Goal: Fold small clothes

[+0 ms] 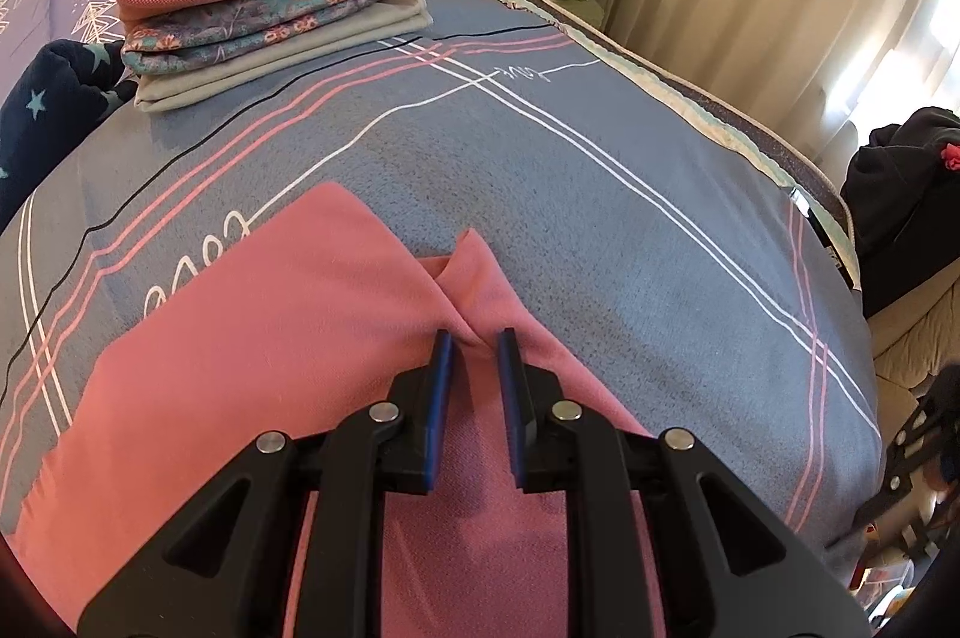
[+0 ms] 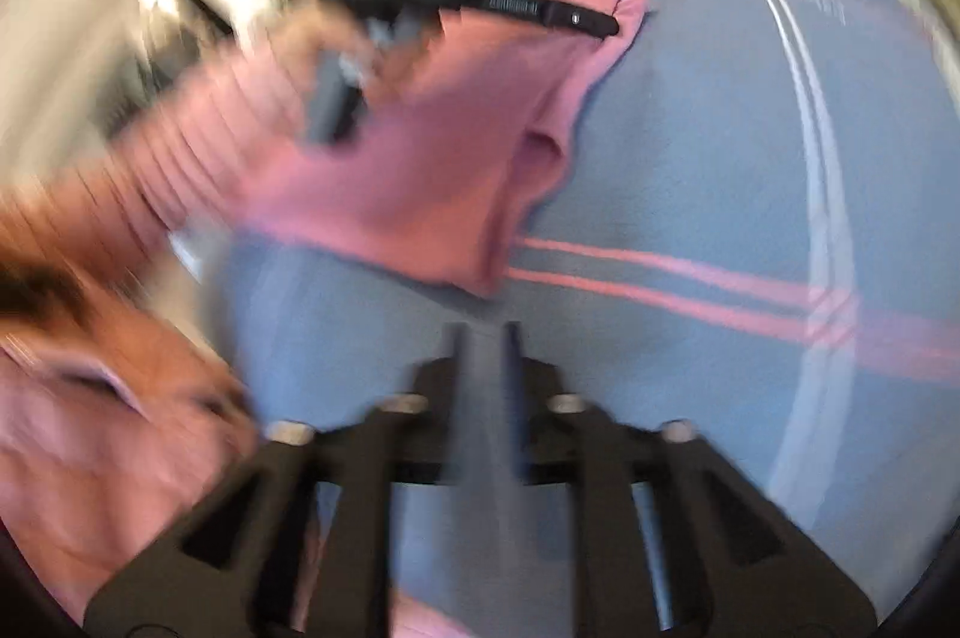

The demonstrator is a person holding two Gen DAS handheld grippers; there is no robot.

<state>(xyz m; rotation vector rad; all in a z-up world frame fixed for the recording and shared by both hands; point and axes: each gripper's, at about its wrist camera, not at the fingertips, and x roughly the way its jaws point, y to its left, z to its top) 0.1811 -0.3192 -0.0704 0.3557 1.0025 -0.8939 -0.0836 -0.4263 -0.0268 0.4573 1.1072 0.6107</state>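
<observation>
A bed under a blue-grey blanket with pink and white stripes (image 1: 600, 194) is carrying everything. Near its far left corner a stack of folded small clothes (image 1: 270, 14) is sitting. A pink knit garment (image 1: 252, 338) is lying at the near edge, a raised fold pinched in the left gripper (image 1: 477, 338) fingers. The right gripper (image 2: 486, 332), blurred, is hovering over bare blanket, its fingers apart and gripping nothing.

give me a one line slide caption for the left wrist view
Left gripper fingers pinch a ridge of pink cloth on the bedspread; folded stack behind.
</observation>
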